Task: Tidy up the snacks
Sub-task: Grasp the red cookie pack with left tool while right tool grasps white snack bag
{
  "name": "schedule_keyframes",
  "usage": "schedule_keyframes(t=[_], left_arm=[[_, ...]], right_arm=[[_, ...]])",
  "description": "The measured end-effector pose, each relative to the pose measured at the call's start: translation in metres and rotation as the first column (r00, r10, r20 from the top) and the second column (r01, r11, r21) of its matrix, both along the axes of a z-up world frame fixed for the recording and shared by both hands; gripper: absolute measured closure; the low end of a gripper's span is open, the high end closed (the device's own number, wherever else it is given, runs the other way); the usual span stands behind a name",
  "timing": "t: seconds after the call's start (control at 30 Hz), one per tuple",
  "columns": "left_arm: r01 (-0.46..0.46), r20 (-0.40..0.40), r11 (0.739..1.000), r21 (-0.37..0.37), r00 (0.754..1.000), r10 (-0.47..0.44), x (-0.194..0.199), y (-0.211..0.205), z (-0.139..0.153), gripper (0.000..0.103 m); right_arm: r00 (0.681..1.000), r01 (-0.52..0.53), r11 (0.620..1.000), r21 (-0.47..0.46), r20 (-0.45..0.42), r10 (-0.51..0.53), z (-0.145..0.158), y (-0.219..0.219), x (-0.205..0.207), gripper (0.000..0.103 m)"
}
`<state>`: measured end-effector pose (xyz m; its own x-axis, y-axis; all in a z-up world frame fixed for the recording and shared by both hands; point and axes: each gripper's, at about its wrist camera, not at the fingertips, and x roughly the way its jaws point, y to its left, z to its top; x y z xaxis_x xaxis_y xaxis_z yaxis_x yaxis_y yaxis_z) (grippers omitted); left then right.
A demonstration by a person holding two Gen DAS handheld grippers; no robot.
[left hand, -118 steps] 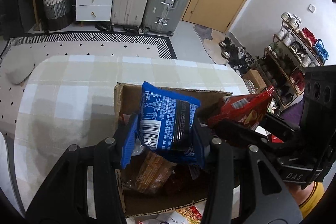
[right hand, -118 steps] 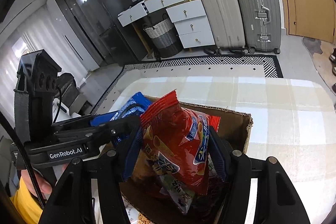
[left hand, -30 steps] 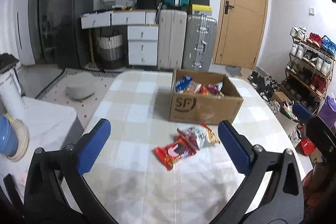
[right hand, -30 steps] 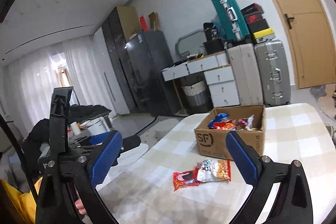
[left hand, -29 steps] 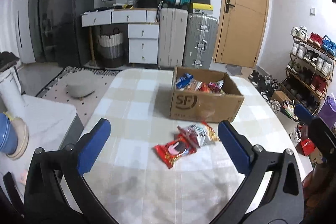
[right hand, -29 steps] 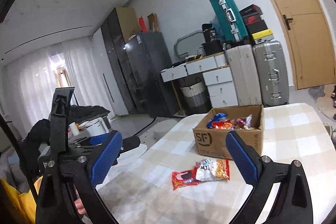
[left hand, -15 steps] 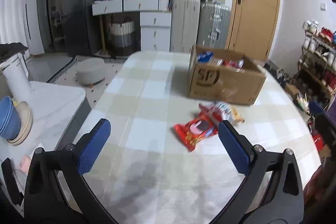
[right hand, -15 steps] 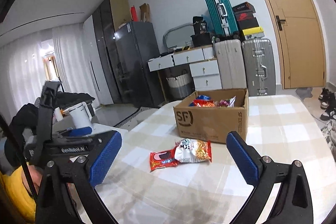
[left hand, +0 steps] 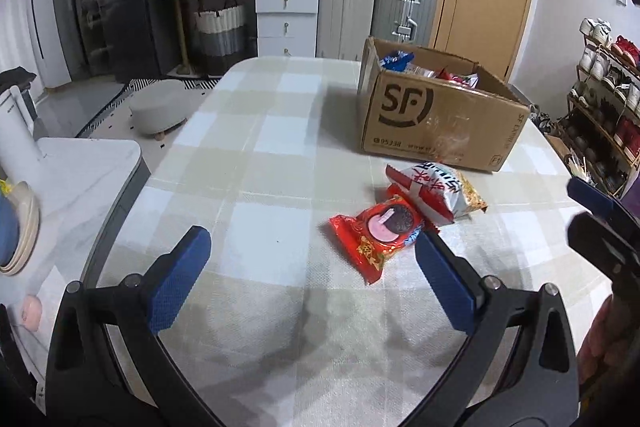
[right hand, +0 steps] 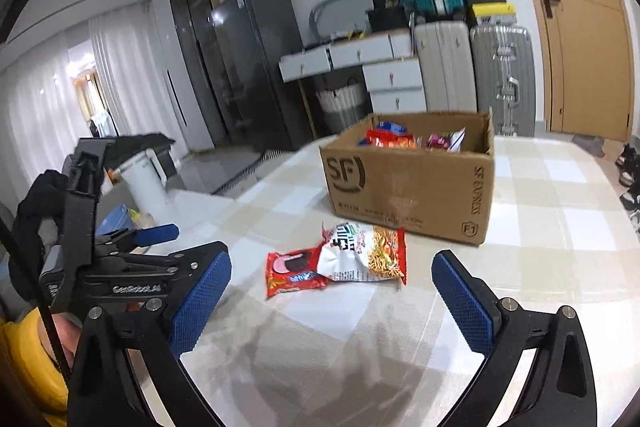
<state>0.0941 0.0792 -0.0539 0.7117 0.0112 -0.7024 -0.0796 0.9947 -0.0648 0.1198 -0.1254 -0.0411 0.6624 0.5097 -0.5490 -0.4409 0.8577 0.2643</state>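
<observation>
A brown cardboard box (left hand: 436,123) marked SF stands on the checked table and holds several snack packets (left hand: 424,69). It also shows in the right wrist view (right hand: 408,183). In front of it lie a red biscuit packet (left hand: 376,239) and a white and red noodle packet (left hand: 436,193), overlapping. They also show in the right wrist view, the biscuit packet (right hand: 292,273) left of the noodle packet (right hand: 364,259). My left gripper (left hand: 316,275) is open and empty, just short of the red packet. My right gripper (right hand: 332,299) is open and empty, near both packets.
The checked table (left hand: 260,131) has a rounded edge. A white side table (left hand: 80,167) with bowls stands to its left. Suitcases (left hand: 376,7), white drawers and a door are behind. A shoe rack (left hand: 608,87) is at the right.
Both grippers have let go of the blue and red packets into the box and pulled back. In the last second they have dropped lower and come closer to the two packets on the table.
</observation>
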Motion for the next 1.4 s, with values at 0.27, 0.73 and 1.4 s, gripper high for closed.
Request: schedule_keyframes(t=[0.27,0.73,1.4], left_arm=[[0.01,-0.055,0.999,-0.031,0.998,-0.012,0.023,0.007,-0.017,0.001],[0.026,-0.135,0.997,-0.079,0.99,-0.036,0.053,0.016,-0.043,0.001],[0.136,-0.179,0.987,-0.091,0.972,-0.15,0.068,-0.004,-0.044,0.001]], right_arm=[[0.98,-0.028,0.999,-0.027,-0.195,0.022,-0.035,0.023,0.074,0.001],[0.943,-0.036,0.995,-0.092,-0.333,0.004,-0.085,0.042,0.133,0.001],[0.937,-0.027,0.993,0.118,-0.344,0.067,-0.08,0.007,0.094,0.038]])
